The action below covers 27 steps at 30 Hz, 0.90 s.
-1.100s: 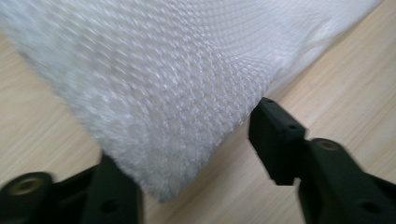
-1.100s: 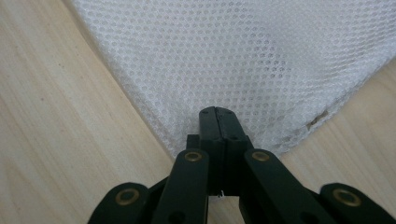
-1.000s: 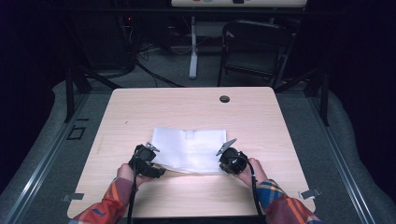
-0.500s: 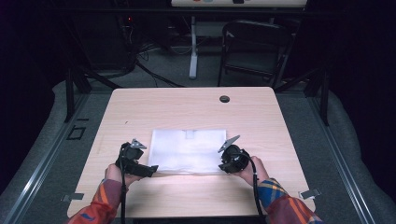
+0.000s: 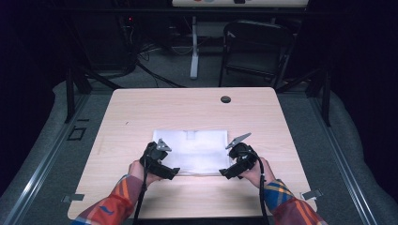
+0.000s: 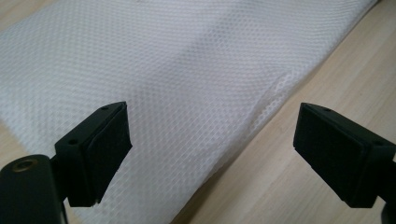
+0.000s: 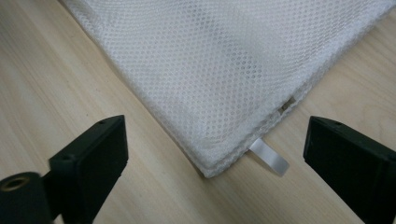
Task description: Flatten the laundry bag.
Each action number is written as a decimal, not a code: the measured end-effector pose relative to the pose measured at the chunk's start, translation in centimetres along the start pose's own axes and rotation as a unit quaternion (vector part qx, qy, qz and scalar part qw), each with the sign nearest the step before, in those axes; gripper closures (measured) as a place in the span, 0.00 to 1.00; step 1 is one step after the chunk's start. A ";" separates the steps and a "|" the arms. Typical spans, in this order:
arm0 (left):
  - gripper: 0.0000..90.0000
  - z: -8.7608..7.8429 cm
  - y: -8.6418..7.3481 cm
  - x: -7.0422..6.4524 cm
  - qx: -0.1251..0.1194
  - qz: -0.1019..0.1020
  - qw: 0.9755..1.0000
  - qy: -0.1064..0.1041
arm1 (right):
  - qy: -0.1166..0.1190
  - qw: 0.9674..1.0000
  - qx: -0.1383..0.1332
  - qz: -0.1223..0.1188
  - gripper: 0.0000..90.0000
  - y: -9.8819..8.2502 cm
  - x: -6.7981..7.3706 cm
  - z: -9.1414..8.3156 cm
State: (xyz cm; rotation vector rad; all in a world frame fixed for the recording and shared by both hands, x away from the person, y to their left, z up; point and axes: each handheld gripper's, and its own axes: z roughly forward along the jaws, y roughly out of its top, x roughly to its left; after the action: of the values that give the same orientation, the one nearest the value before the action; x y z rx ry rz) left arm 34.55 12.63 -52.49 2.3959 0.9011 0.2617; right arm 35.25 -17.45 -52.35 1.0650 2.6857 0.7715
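Mesh bag (image 5: 192, 151) flat on table (image 5: 197, 108), between both open tools

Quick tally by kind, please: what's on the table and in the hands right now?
White mesh bag: 1, lying flat on the table
Grippers: 2, left gripper and right gripper, both open, jaws just opened, nothing between the pads
Dark round table hole: 1
Total: 4
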 end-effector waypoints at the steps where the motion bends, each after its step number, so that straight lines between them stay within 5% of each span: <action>1: 0.14 0.3 0.2 -0.2 0.001 0.008 1.000 -0.003 | 0.003 1.000 -0.002 0.003 0.06 0.0 0.0 0.0; 8: 0.31 2.0 1.3 -2.1 0.019 0.063 0.998 -0.015 | 0.009 1.000 0.006 -0.002 0.12 0.0 0.1 0.1; 19: 0.60 4.1 1.9 -2.8 0.049 0.094 0.994 -0.021 | 0.019 1.000 0.014 -0.001 0.16 -0.2 0.0 0.5; 22: 0.73 4.6 1.8 -3.0 0.067 0.112 0.991 -0.016 | 0.024 1.000 0.016 -0.002 0.17 -0.3 0.1 0.6; 27: 0.79 4.9 1.6 -3.0 0.063 0.125 0.990 -0.010 | 0.013 1.000 0.016 0.000 0.19 -0.3 0.0 0.4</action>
State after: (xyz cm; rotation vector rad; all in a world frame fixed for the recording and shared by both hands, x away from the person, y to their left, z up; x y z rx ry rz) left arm 34.89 7.53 -55.56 2.6255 0.6218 0.2825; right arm 35.24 -17.46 -52.88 1.0685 2.7296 0.7486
